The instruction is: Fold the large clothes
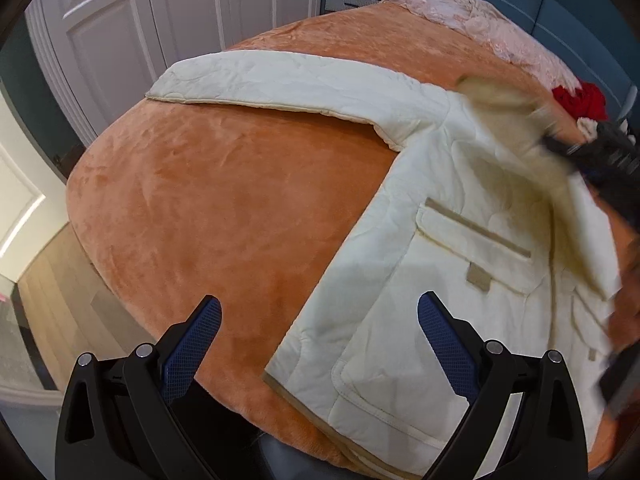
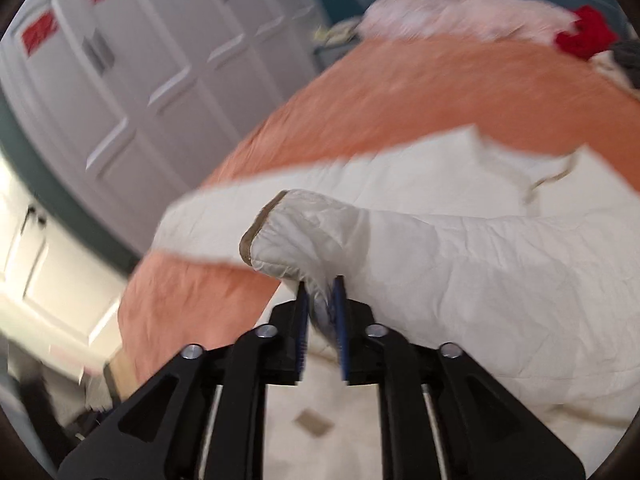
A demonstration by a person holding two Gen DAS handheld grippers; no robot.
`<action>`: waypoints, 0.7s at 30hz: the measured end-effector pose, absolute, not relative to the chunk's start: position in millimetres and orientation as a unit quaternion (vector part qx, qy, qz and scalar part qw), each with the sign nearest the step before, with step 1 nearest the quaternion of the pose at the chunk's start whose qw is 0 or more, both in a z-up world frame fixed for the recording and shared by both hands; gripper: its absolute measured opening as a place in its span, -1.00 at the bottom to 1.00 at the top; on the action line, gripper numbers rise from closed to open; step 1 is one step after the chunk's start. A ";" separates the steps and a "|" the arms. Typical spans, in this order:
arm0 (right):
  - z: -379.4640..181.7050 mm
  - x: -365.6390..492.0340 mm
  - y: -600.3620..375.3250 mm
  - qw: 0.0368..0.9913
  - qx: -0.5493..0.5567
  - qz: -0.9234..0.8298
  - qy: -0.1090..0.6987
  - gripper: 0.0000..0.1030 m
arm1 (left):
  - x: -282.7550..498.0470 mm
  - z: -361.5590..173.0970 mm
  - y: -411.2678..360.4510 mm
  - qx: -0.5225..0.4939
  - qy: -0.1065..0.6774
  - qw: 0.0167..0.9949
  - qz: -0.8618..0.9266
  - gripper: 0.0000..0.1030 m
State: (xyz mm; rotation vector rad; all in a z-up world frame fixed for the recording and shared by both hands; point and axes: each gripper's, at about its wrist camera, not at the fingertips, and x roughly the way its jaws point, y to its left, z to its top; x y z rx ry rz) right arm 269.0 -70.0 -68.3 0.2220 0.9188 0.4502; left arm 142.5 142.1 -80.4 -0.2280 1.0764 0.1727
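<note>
Garment: cream quilted jacket (image 1: 440,280) spread front-up on the orange bed cover (image 1: 220,208), hem toward the near edge, one sleeve (image 1: 280,84) stretched flat out to the side
Right claw (image 2: 322,300): pressed onto the cuff end of the other sleeve (image 2: 304,228), cloth pinched between the blue pads (image 2: 340,320), sleeve lifted clear of the body panel
Left claw (image 1: 320,340): spread wide, holding nothing, poised above the hem corner near the bed edge
Step in hand, judged: carrying the lifted sleeve across the jacket front for the first fold
Doing it well: keep the pinch firm near the trimmed cuff; travel low so the sleeve drapes straight, not twisted; lay it level across the chest above the pocket flap (image 1: 476,228); release only once cloth rests flat
Left side's part: press or pin the hem corner so the body does not drag along
Risk: quilted fabric slipping from a shallow bite; heavy blur in the right view hides the exact depth of grip
Far clutter: pink cloth (image 1: 460,8) and red item (image 1: 580,100) well apart, no obstacle
</note>
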 end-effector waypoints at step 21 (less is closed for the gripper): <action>-111.6 160.3 -347.6 0.850 0.339 -0.045 0.400 0.01 | 270.2 -132.4 52.4 -0.287 0.551 0.781 -0.064 0.29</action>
